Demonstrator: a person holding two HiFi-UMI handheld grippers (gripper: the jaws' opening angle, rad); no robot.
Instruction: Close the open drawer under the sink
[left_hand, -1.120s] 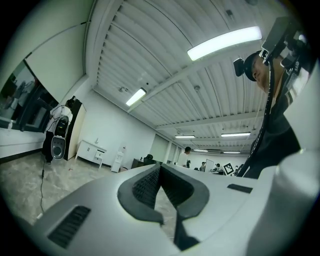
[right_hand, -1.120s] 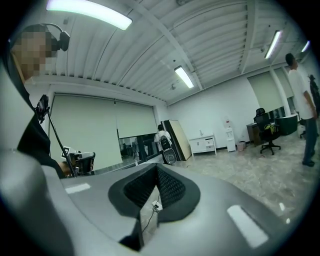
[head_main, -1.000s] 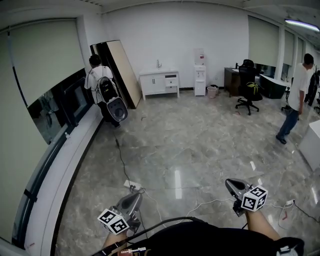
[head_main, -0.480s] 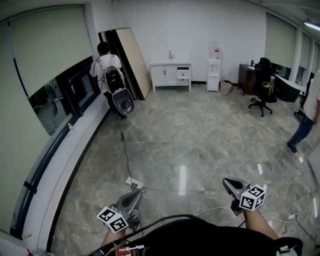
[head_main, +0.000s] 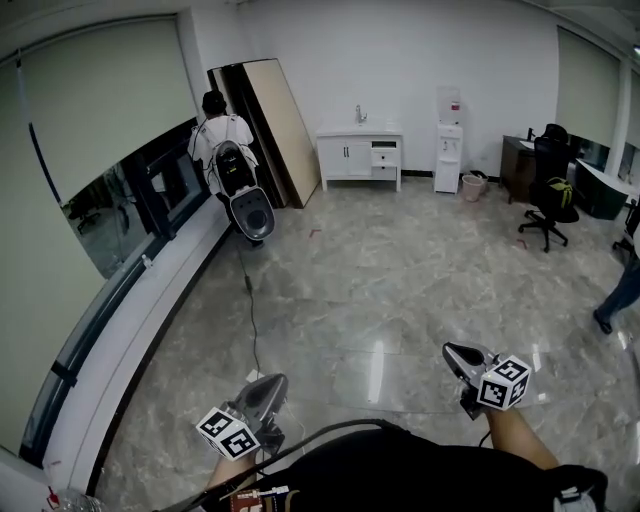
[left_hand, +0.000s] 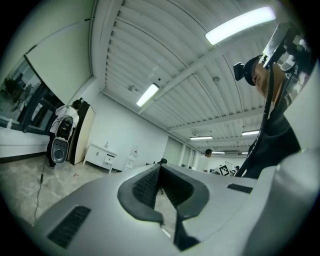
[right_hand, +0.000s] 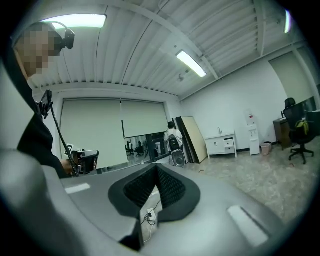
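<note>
drawer well apart, claws idle
we hold the left gripper (head_main: 268, 388) and right gripper (head_main: 456, 354) closed on nothing, as nothing is within reach: the small white open drawer (head_main: 384, 157) of the white sink cabinet (head_main: 345, 158) sits at the grey stone floor's (head_main: 400, 270) far edge.

Bright ceiling strip lights (left_hand: 240, 24), glare on glossy floor (head_main: 375, 360), strong fisheye edge distortion.

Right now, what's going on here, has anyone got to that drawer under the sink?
Not yet. The person wearing the cameras holds the left gripper and the right gripper low in front, both with fingers shut on nothing. The white sink cabinet stands against the far wall, across the marble floor, and its drawer looks pulled out. Another person with a backpack stands left of the cabinet, not touching it.
</note>
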